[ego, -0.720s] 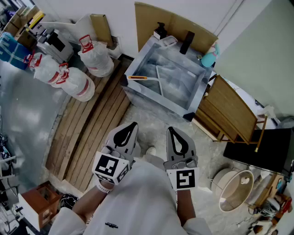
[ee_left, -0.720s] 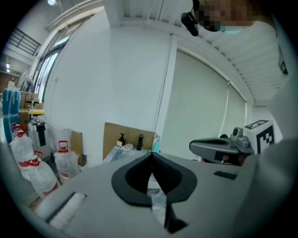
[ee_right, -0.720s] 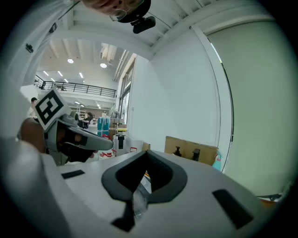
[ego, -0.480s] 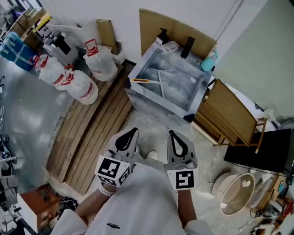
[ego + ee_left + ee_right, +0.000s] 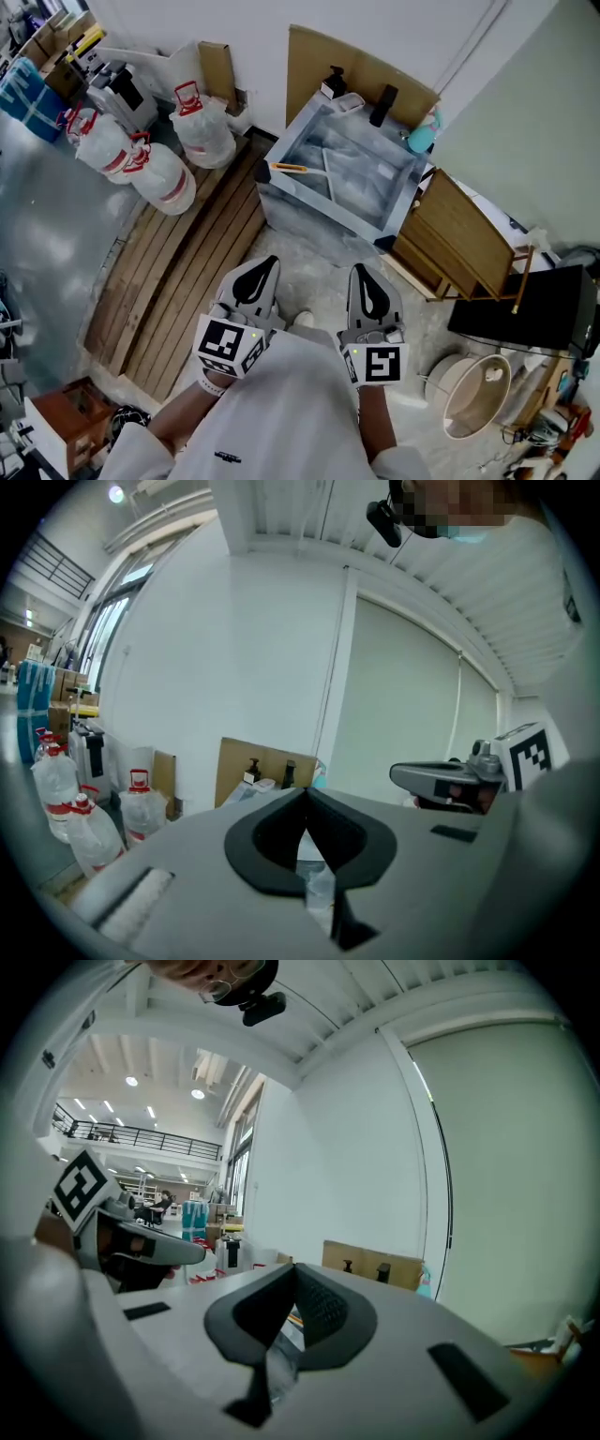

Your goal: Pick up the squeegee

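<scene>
A: What do we hold nearest to us?

B: The left gripper [image 5: 269, 260] and the right gripper [image 5: 360, 269], side by side over pale floor [image 5: 322, 251]. Each has its jaws pressed tip to tip, with nothing between them.

A: And what do we meet going out from there?

B: On our left, wooden planks [image 5: 178, 272] lie on the floor. At their far end stand water jugs [image 5: 164, 183] with red caps. On our right a wooden panel [image 5: 464, 239] leans, with a black box [image 5: 520, 305] next to it. A round white bin [image 5: 439, 375] sits nearer to us on that side.

A: Where do we see the squeegee?

B: The squeegee [image 5: 292, 168] lies inside the metal basin [image 5: 314, 214], straight ahead of both grippers and well apart from them. Its orange handle lies by the basin's left rim, and a pale bar crosses its inner end. The basin's front wall stands between us and it.

A: And beyond that?

B: Along the far rim we see a pump bottle [image 5: 331, 82], a dark bottle [image 5: 382, 105] and a teal bottle [image 5: 423, 139]. Behind them a cardboard sheet [image 5: 314, 56] leans against the white wall.
</scene>
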The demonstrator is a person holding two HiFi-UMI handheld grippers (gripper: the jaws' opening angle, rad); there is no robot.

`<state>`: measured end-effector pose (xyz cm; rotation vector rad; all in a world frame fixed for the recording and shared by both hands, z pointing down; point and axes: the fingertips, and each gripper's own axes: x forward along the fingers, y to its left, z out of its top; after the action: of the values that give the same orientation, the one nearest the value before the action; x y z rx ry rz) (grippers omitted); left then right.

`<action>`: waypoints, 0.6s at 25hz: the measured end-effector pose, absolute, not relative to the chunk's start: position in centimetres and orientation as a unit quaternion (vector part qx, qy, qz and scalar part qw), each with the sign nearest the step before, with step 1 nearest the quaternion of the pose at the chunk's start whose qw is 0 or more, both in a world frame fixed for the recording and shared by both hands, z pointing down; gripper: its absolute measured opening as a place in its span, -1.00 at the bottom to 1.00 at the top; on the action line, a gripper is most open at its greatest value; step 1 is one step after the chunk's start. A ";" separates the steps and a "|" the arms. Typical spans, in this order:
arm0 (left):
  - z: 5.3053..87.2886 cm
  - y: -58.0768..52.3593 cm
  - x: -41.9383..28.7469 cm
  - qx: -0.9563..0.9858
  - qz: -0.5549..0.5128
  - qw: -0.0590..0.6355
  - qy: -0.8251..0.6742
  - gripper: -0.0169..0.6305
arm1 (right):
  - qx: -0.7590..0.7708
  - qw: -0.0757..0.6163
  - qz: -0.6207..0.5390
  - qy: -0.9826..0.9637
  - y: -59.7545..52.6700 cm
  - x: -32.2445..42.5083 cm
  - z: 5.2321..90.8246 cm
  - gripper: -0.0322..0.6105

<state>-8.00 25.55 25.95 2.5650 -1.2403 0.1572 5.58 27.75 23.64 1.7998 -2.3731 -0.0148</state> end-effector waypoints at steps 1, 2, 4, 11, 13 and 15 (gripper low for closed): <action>25.9 25.3 -8.6 0.889 0.051 0.141 -0.432 -0.94 | 0.601 0.083 -0.004 -0.795 27.5 5.2 23.6 -0.89; 25.9 25.0 -9.1 0.889 0.047 0.143 -0.433 -0.94 | 0.598 0.082 -0.005 -0.797 27.3 4.8 23.5 -0.88; 26.1 24.6 -10.0 0.889 0.039 0.153 -0.430 -0.94 | 0.592 0.077 -0.009 -0.802 26.9 4.1 23.4 -0.88; 27.9 23.1 -12.4 0.892 0.045 0.162 -0.419 -0.94 | 0.615 0.046 0.003 -0.787 25.3 3.9 24.3 -0.88; 28.3 22.3 -13.1 0.889 0.046 0.168 -0.423 -0.94 | 0.618 0.044 0.011 -0.785 24.5 3.9 24.5 -0.88; 28.6 21.7 -13.3 0.887 0.050 0.172 -0.426 -0.94 | 0.619 0.048 0.014 -0.784 23.7 3.9 24.8 -0.88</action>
<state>-13.34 21.66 28.56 2.5170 -1.2087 0.1419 3.92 23.72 24.78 1.8875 -2.3905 0.0440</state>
